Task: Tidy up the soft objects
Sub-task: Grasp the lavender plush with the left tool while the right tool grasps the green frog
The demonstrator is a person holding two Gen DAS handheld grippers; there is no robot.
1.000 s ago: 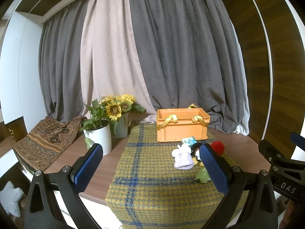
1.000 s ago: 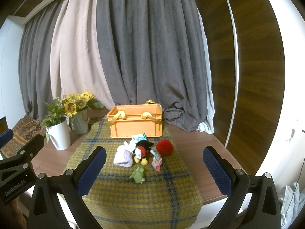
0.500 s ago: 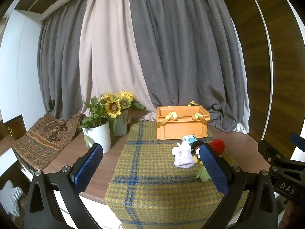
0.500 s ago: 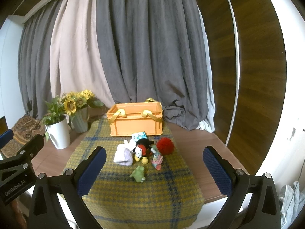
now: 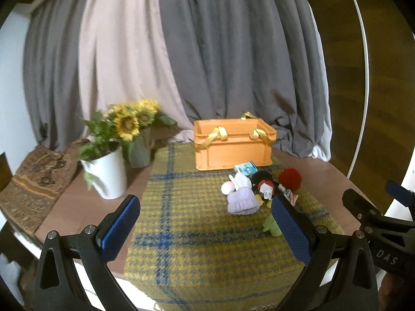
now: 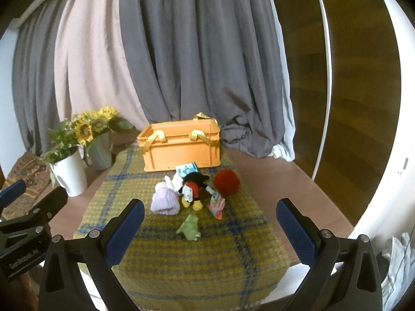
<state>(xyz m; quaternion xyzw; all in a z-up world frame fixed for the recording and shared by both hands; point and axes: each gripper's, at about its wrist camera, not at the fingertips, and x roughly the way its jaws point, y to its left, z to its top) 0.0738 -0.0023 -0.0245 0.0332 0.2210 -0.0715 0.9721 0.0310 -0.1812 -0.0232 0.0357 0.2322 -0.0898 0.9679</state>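
Observation:
An orange crate (image 6: 181, 146) (image 5: 233, 145) with yellow strap handles stands at the back of a yellow-and-blue plaid cloth (image 6: 186, 254) (image 5: 197, 238). In front of it lie several soft toys: a lilac-and-white plush (image 6: 166, 199) (image 5: 241, 199), a black-and-red mouse doll (image 6: 194, 189) (image 5: 263, 185), a red pompom (image 6: 226, 182) (image 5: 290, 178), a pastel cloth piece (image 6: 216, 204), a small green plush (image 6: 190, 227) (image 5: 271, 226) and a light-blue packet (image 6: 185, 169) (image 5: 245, 168). My right gripper (image 6: 207, 229) is open, short of the toys. My left gripper (image 5: 205, 224) is open over the cloth, left of them.
A white pot with a green plant (image 5: 107, 173) (image 6: 70, 173) and a grey vase of sunflowers (image 5: 137, 140) (image 6: 99, 147) stand on the wooden table at the left. A patterned fabric (image 5: 33, 181) lies further left. Grey and beige curtains hang behind; a wood panel wall (image 6: 350, 103) is at right.
Both grippers have moved forward and tilted down toward the table, so the crate and toys look nearer and lower in view. Nothing was taken hold of.

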